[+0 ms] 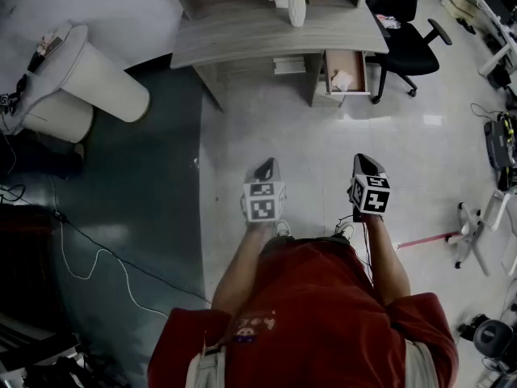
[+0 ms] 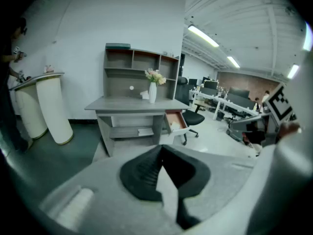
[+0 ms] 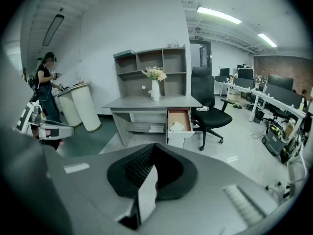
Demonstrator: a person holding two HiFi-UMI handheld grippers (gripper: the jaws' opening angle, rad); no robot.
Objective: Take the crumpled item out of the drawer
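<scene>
Up at 1 o'clock the crumpled item sits in the drawer, and left gripper and right gripper are both closed on nothing, so going in like that probably shoves it deeper.

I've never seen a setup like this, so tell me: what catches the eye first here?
First, the desk's open drawer with a crumpled item inside, near the top of the head view. A vase of flowers stands on the desk. Lower down, the left gripper and right gripper, each bearing a black-and-white marker cube, are shut and empty, far short of the drawer.
</scene>
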